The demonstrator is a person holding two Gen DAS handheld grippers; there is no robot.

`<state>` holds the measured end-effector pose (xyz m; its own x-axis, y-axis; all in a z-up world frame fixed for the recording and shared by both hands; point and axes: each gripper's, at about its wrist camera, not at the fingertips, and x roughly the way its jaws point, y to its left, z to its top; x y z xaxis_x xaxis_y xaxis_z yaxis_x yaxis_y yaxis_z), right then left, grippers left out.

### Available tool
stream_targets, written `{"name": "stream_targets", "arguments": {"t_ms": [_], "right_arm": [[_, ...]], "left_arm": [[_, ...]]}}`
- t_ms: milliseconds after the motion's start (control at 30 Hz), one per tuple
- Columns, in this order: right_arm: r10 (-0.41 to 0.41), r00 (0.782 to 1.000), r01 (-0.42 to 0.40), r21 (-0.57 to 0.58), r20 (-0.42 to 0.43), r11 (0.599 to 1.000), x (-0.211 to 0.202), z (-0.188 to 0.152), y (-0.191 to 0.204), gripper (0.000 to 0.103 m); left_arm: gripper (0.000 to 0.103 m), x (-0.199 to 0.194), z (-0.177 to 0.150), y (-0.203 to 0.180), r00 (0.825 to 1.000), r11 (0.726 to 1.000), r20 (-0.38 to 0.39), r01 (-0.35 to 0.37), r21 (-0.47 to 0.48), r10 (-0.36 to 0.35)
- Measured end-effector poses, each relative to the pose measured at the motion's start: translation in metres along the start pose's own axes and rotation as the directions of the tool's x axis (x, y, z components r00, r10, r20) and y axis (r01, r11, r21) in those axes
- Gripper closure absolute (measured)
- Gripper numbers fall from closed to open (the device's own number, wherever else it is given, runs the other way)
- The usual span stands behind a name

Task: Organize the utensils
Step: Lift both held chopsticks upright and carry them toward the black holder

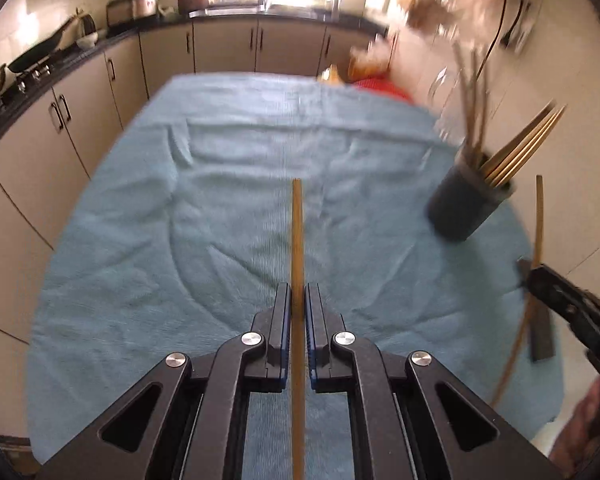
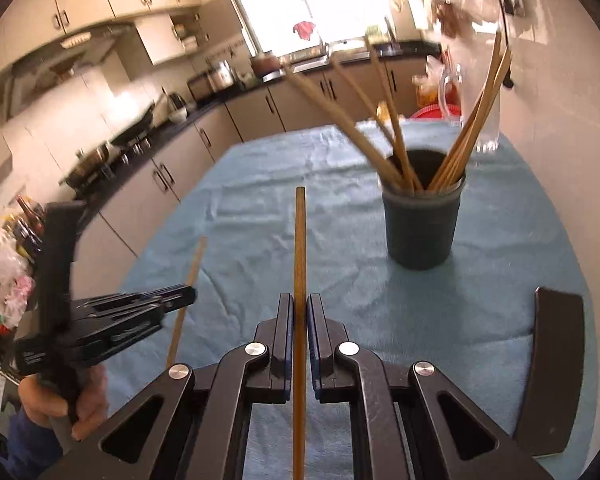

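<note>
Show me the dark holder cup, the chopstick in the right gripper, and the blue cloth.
dark holder cup (image 2: 420,228), right wrist view, front wall
chopstick (image 2: 299,240), right wrist view, shaft above jaws
blue cloth (image 1: 220,184), left wrist view, bare middle

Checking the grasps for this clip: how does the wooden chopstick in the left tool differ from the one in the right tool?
The left tool's chopstick looks a lighter yellowish tan; the right tool's chopstick a darker orange-brown. The dark cylindrical holder stands near and ahead of the right one, off to the side of the left one. Both are thin, clamped between shut jaws, above the blue cloth.
</note>
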<state>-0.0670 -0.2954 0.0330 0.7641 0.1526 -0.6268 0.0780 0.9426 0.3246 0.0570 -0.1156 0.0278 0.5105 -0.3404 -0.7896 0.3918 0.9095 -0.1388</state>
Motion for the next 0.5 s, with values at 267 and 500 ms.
{"name": "stream_targets", "arguments": {"t_ms": [267, 500], "right_arm": [[-0.002, 0.992, 0.005, -0.019, 0.125, 1.000, -0.036, 0.006, 0.012, 0.096], [-0.013, 0.989, 0.014, -0.009, 0.146, 1.000, -0.046, 0.005, 0.011, 0.096]], "left_arm": [[0.097, -0.059, 0.002, -0.008, 0.990, 0.999, 0.131, 0.044, 0.016, -0.046], [0.097, -0.074, -0.002, -0.010, 0.986, 0.998, 0.156, 0.058, 0.025, -0.062]]}}
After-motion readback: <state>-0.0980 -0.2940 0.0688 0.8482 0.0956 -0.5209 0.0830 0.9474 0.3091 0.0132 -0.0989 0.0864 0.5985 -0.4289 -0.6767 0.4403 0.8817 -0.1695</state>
